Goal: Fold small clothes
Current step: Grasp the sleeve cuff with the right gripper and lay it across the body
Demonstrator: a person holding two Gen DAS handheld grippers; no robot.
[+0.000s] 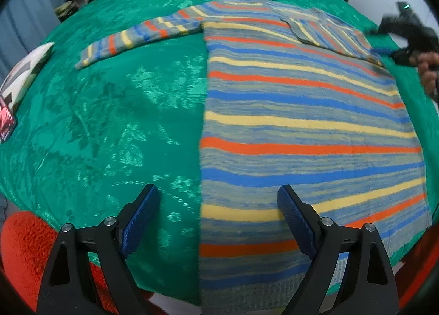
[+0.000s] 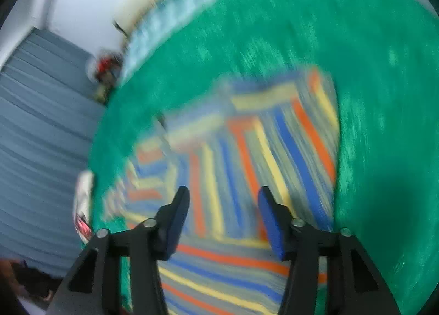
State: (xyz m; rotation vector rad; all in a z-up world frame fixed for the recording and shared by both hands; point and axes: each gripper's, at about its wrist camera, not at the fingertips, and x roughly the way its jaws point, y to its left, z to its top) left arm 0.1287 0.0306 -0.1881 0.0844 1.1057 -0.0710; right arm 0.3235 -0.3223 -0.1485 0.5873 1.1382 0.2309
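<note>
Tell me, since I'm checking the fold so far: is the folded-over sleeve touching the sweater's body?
Touching. The left wrist view shows the folded sleeve lying flat on the striped sweater, its edge resting directly on the body with no gap.

Sweater (image 1: 301, 112) lay flat on bedspread (image 1: 109, 123), one sleeve (image 1: 137, 38) out left, other folded across chest.

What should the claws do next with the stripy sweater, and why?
Probably move the left claw to the sleeve lying out flat on the green blanket and fold it onto the sweater. The other sleeve already looks folded in, and both claws are open.
</note>
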